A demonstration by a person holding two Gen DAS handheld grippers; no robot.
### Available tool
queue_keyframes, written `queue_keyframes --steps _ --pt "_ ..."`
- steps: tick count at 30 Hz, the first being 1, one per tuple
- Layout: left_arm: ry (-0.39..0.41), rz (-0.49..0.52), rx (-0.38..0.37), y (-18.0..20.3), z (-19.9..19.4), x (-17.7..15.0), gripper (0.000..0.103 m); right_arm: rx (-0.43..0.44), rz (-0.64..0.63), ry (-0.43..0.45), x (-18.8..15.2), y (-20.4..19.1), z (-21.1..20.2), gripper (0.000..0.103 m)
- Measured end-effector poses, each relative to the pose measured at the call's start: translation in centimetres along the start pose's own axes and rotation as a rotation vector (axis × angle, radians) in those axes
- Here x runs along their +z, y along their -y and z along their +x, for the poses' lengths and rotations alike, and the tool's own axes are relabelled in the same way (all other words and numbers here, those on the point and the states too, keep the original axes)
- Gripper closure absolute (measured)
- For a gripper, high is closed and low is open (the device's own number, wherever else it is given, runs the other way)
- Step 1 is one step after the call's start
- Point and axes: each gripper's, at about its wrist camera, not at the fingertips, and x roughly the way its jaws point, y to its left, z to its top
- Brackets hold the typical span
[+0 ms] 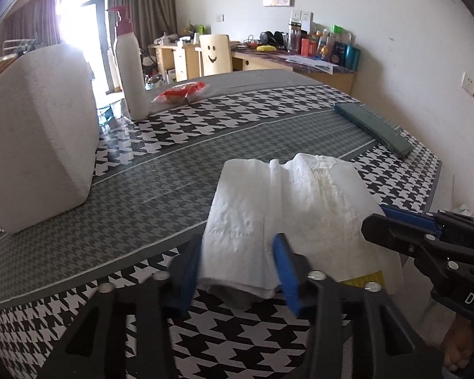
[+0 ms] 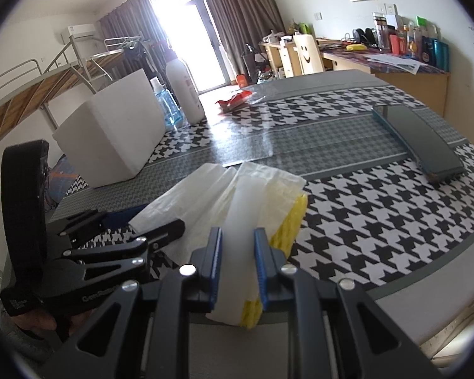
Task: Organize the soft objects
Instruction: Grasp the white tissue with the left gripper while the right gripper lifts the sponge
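- A white foam box (image 1: 38, 132) is standing at the far left of the houndstooth table (image 1: 205, 120), around nine o'clock in the left wrist view.
- A white pump bottle (image 1: 130, 63) is standing upright just right of the box, toward eleven o'clock, and a red packet (image 1: 180, 92) is lying just beyond it.
- The left gripper (image 1: 237, 268) is sitting at six o'clock with its blue fingers (image 1: 284, 268) spread to either side of the near left end of a folded white cloth (image 1: 284, 208); the jaws are standing released, not pinching it.
- The white cloth is lying at the table's near edge, just right of centre, with a yellow sponge-like pad (image 2: 290, 221) showing beneath its right side.
- The right gripper (image 2: 237, 252) is clenching a raised fold of the white cloth between its blue pads at six o'clock in the right wrist view.
- A dark green flat case (image 1: 373, 129) is lying near the table's right edge, around two o'clock, well apart from the cloth.
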Motion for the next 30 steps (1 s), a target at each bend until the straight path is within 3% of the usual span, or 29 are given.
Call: queue_keyframes --steps 7,12,20,30 --pt "0.017 0.006 -0.018 0.2 -0.6 0.0 0.09 0.008 -0.01 0.0 -0.1 -0.5 -0.1 0.079" --pt "0.049 -0.008 -0.049 -0.1 -1.7 0.3 0.092 0.002 -0.005 0.007 -0.1 -0.5 -0.3 0.079" --pt "0.114 -0.056 0.014 -2.3 -4.0 0.8 0.092 -0.029 0.019 0.035 0.1 0.3 -1.3 0.079" --pt "0.185 -0.049 -0.061 -1.9 -6.8 1.9 0.092 -0.035 0.013 0.039 0.3 -0.2 -1.5 0.079"
